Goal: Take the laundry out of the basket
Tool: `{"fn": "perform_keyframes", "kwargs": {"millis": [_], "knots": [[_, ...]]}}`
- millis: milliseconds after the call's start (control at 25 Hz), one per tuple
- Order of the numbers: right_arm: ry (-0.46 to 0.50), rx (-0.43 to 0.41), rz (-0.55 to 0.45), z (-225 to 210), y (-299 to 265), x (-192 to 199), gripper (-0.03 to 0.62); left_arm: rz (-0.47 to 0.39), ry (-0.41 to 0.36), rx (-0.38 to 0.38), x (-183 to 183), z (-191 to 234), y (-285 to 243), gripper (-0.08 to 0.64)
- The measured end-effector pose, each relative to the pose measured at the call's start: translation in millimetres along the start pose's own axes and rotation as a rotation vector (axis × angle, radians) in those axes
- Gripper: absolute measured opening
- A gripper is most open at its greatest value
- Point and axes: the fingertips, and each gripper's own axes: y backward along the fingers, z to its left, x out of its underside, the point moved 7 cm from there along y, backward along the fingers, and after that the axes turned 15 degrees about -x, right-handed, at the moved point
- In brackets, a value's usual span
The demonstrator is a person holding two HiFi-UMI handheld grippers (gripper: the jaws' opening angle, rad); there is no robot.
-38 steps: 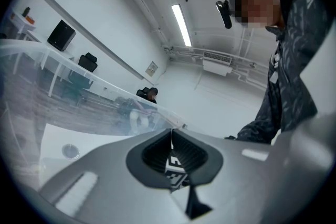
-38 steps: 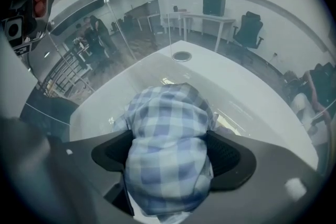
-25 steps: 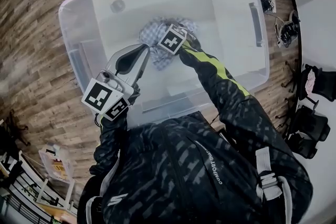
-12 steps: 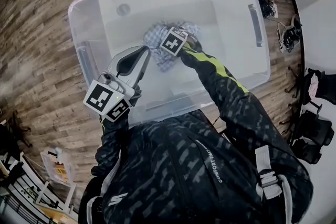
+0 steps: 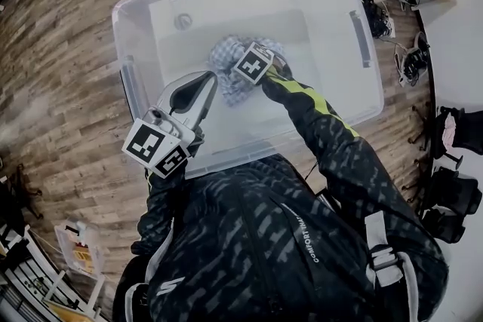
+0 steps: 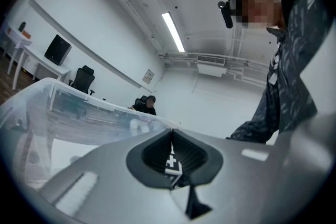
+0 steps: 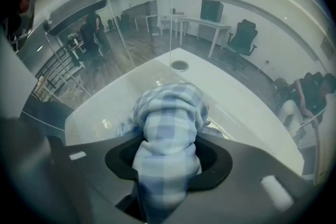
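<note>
Head view: clear basket point(image 5: 355, 19) on the floor, checked cloth point(image 5: 225, 56) at its centre. Right gripper point(image 5: 245, 72) is down on it, left gripper point(image 5: 207, 81) at its 8 o'clock.

Left gripper view: fingers pinched together, empty.

Right gripper view: fingers have just been closing and now clamp a bunch of cloth point(image 7: 168, 128).

I'd lift straight up, slowly, till the tail clears the rim.

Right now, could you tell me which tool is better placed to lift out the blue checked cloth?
Right. The right tool has just been closing its jaws on the blue checked cloth inside the clear plastic bin; the left tool is shut, empty, by the rim.
</note>
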Motion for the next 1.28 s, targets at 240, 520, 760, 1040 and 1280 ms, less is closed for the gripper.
{"fn": "perform_keyframes", "kwargs": {"millis": [240, 520, 760, 1040, 1280], "knots": [[-0.016, 0.071, -0.153, 0.1, 52.5, -15.2, 0.202, -0.034, -0.021, 0.026, -4.5, -11.0, 7.9, 0.012], [-0.018, 0.129, -0.349, 22.1, 122.7, -25.3, 0.200, -0.052, -0.048, 0.034, -10.7, -21.0, 24.3, 0.012], [-0.021, 0.153, -0.526, 48.3, 173.8, -27.6, 0.199, -0.093, -0.071, 0.018, -21.2, -20.7, 36.8, 0.011], [-0.013, 0.169, -0.710, 76.7, 228.1, -28.5, 0.199, -0.114, -0.113, 0.025, -33.6, -31.0, 42.0, 0.012], [-0.007, 0.175, -0.853, 96.0, 269.8, -23.9, 0.199, -0.109, -0.143, 0.028, -41.4, -42.6, 40.2, 0.011]]}}
